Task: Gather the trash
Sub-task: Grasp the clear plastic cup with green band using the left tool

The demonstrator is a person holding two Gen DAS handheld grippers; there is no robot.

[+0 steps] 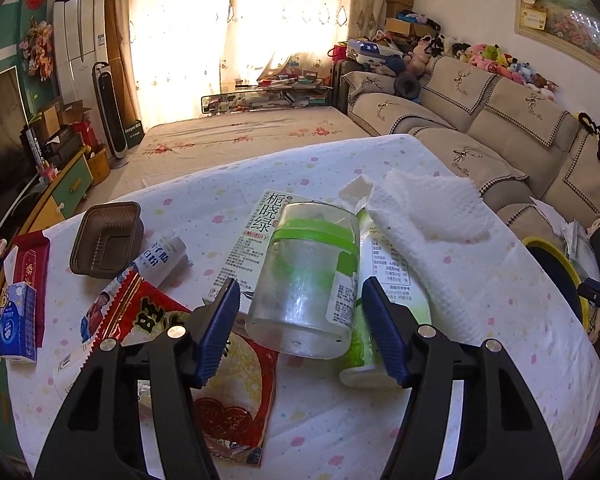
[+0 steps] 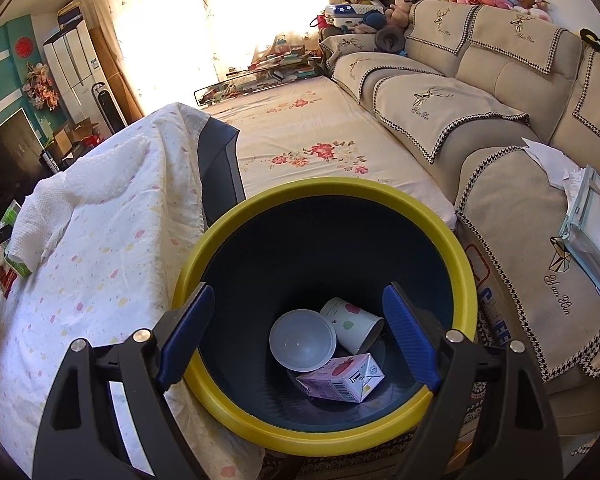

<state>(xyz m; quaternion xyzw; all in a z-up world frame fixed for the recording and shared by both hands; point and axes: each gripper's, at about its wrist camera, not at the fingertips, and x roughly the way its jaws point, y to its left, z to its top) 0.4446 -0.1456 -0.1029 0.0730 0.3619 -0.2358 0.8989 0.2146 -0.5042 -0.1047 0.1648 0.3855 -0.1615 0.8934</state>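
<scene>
Two grippers divide the work. The left gripper [image 1: 300, 320] straddles a clear plastic bottle [image 1: 308, 276] with a green band, lying on the table [image 1: 500, 320] over flattened cartons; its jaws stand apart, either side of the bottle, pads not yet pressing, likely lined up for a grasp. The right gripper [image 2: 296, 336], jaws wide and empty, hangs over the yellow-rimmed bin [image 2: 452, 248] beside the table, where a cup, lid and small carton already lie.
</scene>
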